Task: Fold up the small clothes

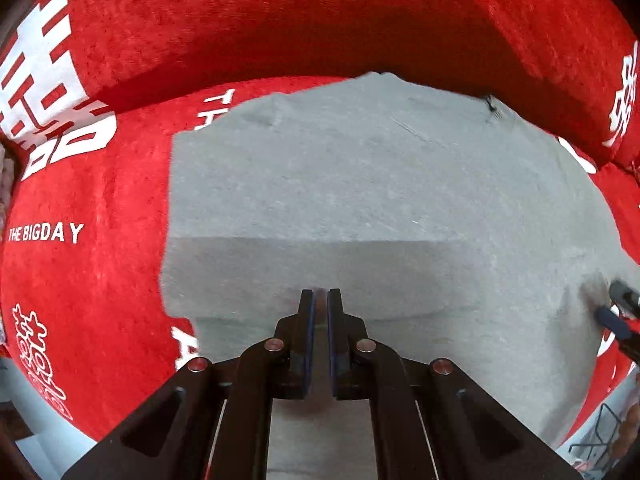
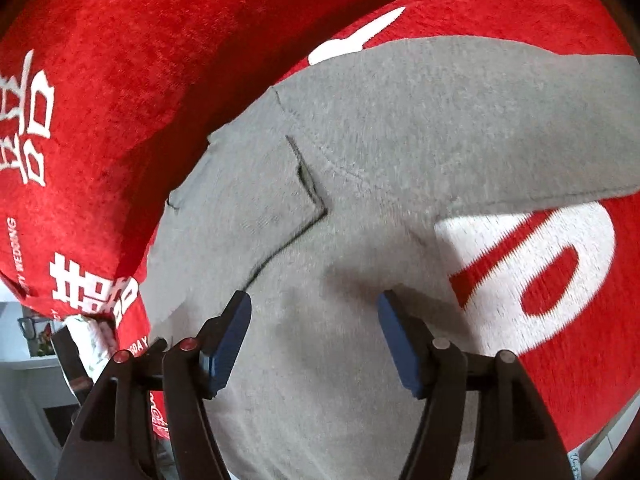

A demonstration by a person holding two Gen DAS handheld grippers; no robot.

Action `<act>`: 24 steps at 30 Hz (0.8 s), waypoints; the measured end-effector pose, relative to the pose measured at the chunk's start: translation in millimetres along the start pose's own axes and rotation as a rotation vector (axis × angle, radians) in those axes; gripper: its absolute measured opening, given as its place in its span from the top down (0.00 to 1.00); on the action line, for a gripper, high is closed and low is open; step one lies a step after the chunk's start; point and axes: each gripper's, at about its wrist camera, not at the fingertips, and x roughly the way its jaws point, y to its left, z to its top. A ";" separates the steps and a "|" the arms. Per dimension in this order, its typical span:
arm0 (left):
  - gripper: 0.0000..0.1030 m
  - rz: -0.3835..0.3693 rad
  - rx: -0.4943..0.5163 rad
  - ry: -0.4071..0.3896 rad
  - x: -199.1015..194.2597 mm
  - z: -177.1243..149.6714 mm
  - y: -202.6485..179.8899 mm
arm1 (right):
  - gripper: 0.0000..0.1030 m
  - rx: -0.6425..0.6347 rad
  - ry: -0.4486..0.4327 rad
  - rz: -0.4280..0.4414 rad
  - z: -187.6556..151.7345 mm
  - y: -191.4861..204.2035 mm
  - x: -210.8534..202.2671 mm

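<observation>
Grey knit garment (image 1: 360, 200) spread on red plush cover with white lettering (image 1: 100, 200). Left gripper (image 1: 321, 300) pinches a grey fabric fold; right gripper (image 2: 314, 312) jaws apart, empty, above garment.

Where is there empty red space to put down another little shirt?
The widest bare red cover is beside the grey garment's edge, by the "THE BIGDAY" lettering. Another patch lies below the grey sleeve, around the big white print. The middle is crowded: garment, left claw, right claw.
</observation>
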 end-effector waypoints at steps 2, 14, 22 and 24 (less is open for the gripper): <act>0.93 0.001 -0.002 0.004 -3.3 -3.2 -11.3 | 0.32 0.010 -0.010 0.030 10.6 0.3 5.4; 0.93 0.018 -0.039 0.004 -2.7 -0.7 -22.1 | 0.92 -0.096 -0.061 0.022 51.4 26.0 23.6; 0.93 -0.050 -0.123 0.015 2.3 0.9 -10.0 | 0.87 -0.084 0.000 -0.008 37.9 2.4 18.2; 0.93 -0.048 -0.125 0.010 2.9 1.1 -10.1 | 0.73 -0.082 0.016 0.002 28.1 -3.2 12.4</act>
